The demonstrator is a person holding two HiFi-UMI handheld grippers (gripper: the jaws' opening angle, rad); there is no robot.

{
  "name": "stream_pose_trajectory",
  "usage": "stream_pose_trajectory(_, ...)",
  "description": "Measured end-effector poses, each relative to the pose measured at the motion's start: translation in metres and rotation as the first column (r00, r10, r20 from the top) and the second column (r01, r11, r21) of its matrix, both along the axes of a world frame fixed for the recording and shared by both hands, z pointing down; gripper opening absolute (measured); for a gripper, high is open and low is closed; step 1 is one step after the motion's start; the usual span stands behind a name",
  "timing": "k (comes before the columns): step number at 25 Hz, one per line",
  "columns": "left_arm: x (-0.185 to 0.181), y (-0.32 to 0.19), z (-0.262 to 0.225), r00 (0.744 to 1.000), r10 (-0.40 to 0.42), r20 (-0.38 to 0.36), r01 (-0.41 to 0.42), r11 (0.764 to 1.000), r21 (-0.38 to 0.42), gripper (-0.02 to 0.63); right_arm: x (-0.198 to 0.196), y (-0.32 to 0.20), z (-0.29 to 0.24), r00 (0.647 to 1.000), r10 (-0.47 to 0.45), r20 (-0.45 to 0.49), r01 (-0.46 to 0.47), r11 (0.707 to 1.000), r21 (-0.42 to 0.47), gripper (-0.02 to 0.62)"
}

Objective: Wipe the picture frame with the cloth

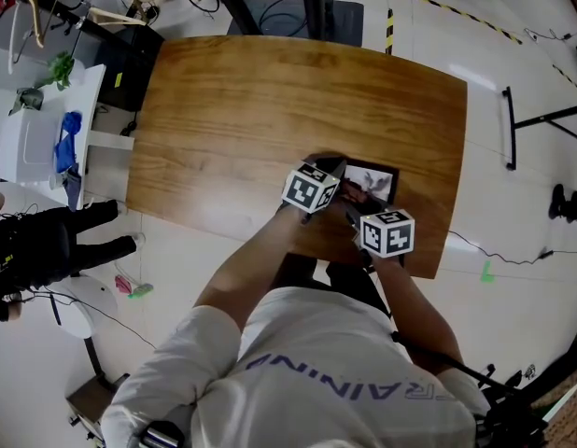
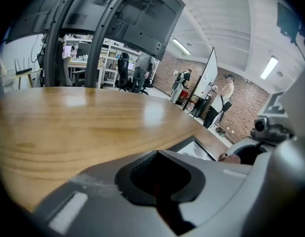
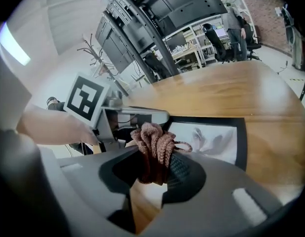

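**A:** Where's the left gripper [image 2: 160, 179]?

**B:** Its fingers [image 2: 93, 196] are closed on nothing, low over the bench [image 2: 68, 127]. The picture frame [image 2: 194, 149] lies flat just beyond them, to their right. I can't tell whether they press its corner.

**A:** And the right gripper [image 3: 155, 169]?

**B:** Its fingers [image 3: 221, 181] pinch the bunched cloth [image 3: 153, 144], with the frame just ahead. I'd lower the wad until it flattens on the picture, then stroke edge to edge while the left steadies the frame.

**A:** Anything in the way?

**B:** Only the left gripper, close beside the right fingers. The white stand [image 1: 36, 143] sits well off to the left of both.
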State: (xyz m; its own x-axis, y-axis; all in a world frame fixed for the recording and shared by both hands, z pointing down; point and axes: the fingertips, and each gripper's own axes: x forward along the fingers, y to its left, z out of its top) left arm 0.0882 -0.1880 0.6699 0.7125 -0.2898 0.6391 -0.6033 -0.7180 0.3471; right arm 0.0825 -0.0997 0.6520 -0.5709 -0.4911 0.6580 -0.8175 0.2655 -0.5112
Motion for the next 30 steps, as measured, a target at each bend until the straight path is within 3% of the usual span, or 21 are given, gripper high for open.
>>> stream_pose_trajectory(21, -0.001, 0.000, 0.002, 1.000, 0.003, 0.010, -0.003, 1.000, 0.011, 0.008, 0.123, 0.030, 0.005, 0.978, 0.190, -0.084, -0.194, 0.980, -0.041, 0.121)
stream_pose_trajectory(30, -0.003, 0.001, 0.007, 1.000, 0.005, 0.013, -0.005, 0.999, 0.042, 0.006, 0.140, 0.038, 0.005, 0.964, 0.257, -0.071, -0.258, 0.966, -0.007, 0.120)
